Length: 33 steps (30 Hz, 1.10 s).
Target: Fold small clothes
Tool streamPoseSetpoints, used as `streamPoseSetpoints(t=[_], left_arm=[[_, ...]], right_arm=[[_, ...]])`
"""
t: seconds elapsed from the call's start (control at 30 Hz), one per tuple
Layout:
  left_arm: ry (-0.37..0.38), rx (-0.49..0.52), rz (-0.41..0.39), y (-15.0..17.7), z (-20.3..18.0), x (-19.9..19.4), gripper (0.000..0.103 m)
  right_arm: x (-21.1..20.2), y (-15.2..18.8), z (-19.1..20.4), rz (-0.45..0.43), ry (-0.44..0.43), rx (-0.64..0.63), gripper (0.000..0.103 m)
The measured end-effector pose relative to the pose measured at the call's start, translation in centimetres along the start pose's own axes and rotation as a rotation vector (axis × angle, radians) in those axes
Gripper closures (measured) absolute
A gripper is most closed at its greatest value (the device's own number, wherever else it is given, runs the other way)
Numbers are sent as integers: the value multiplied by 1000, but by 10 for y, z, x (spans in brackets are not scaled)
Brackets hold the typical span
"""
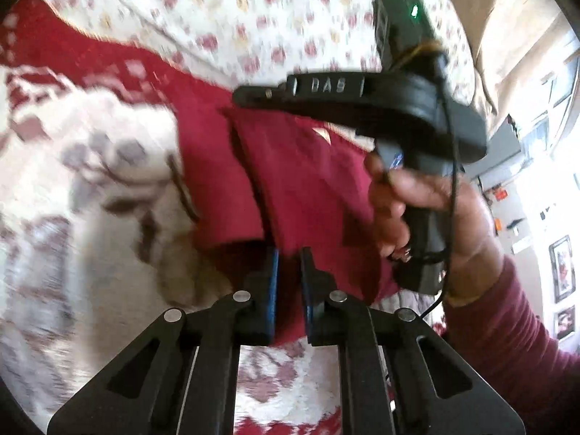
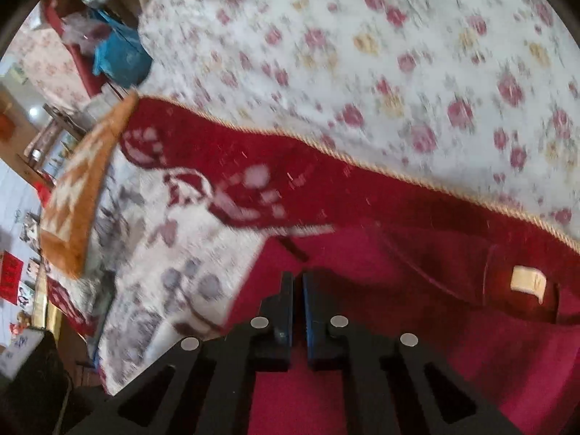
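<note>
Covering most of both views: floral sheet (image 2: pixel 398 54), white w/ pink and yellow blooms, filling upper half of right wrist view and upper centre of left wrist view. Both frames blurred.

Below it, red-and-white patterned blanket (image 2: pixel 224 181) w/ a gold cord edge running diagonally from left-centre to right edge in right view; same blanket fills left side of left view.

Task item: red garment (image 2: pixel 417 326) lies on the blanket, lower right of right view; in left view it sits centre frame (image 1: pixel 308 181), folded w/ one layer over another. Cream label (image 2: pixel 525 281) shows inside it, right side of right view.

Orange-and-white cushion (image 2: pixel 78 199) at left edge of right view, resting on blanket's edge. Blue cloth (image 2: pixel 119 54) upper left, beyond the bed.

Person's hand (image 1: pixel 435 210) w/ maroon sleeve (image 1: pixel 507 344), right side of left view, grips handle of right gripper (image 2: pixel 297 282), seen side-on above the garment.

Left gripper (image 1: pixel 288 253), bottom centre of left view: fingers closed on the garment's near edge, red cloth pinched between blue pads.

Right gripper fingers nearly together, thin gap only, tips down at garment's left edge; whether cloth is caught btwn them can't tell.
</note>
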State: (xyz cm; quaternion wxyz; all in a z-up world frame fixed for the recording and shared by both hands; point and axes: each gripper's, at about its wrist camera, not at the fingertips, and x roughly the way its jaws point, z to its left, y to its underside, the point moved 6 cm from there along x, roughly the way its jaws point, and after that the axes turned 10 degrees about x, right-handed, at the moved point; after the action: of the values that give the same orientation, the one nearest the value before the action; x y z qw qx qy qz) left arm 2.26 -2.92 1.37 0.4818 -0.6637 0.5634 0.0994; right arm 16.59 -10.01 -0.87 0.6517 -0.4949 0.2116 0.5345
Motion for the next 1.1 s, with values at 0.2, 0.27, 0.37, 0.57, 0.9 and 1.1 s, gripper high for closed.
streamPoseSetpoints(t=[0.2, 0.27, 0.37, 0.57, 0.9, 1.1], left_arm=[[-22, -31, 25, 11, 8, -2, 93], [-27, -32, 24, 15, 5, -5, 93], [-31, -18, 37, 20, -1, -6, 88], [1, 30, 9, 21, -22, -4, 44], [-19, 71, 64, 19, -24, 34, 82], [1, 53, -12, -6, -16, 8, 96]], right_arm=[[27, -1, 13, 5, -32, 54, 102], [23, 6, 10, 10, -28, 54, 102], [5, 15, 4, -6, 33, 3, 101], [-1, 15, -6, 22, 61, 12, 64], [25, 23, -8, 110, 109, 8, 63], [12, 12, -15, 59, 59, 30, 91]])
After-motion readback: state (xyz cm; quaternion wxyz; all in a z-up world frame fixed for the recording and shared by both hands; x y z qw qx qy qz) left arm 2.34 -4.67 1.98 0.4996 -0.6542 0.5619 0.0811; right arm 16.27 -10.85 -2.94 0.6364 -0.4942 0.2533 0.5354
